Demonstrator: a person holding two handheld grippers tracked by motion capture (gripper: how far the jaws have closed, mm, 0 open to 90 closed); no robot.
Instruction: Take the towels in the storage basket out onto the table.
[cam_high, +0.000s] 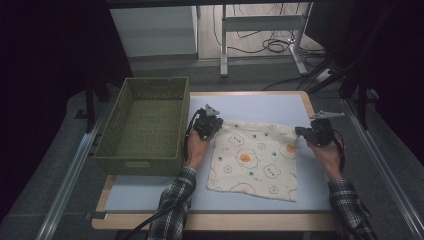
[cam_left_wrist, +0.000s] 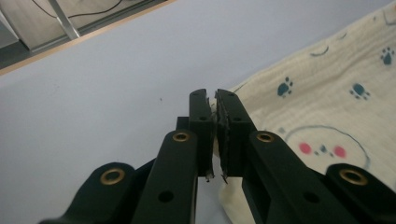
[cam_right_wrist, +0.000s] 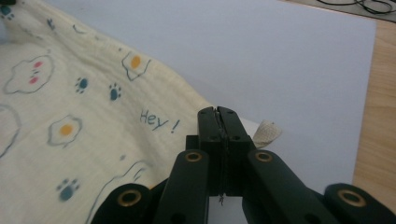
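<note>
The right hand-held gripper (cam_right_wrist: 221, 112) rises from the bottom edge, its two black jaws pressed together on a corner of the cream cloth (cam_right_wrist: 93, 107); a small fabric tab (cam_right_wrist: 267, 132) pokes out just beside the jaws; the cloth, printed with fried eggs, paw prints and "Hey!", spreads leftward over the pale desk (cam_right_wrist: 261, 51); the wooden desk edge (cam_right_wrist: 380, 107) runs along the right.

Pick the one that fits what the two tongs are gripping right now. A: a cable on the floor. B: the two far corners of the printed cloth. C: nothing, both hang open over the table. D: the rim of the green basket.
B: the left tongs and right tongs are each shut on a far corner of the printed cloth, apart from the green basket.
</note>
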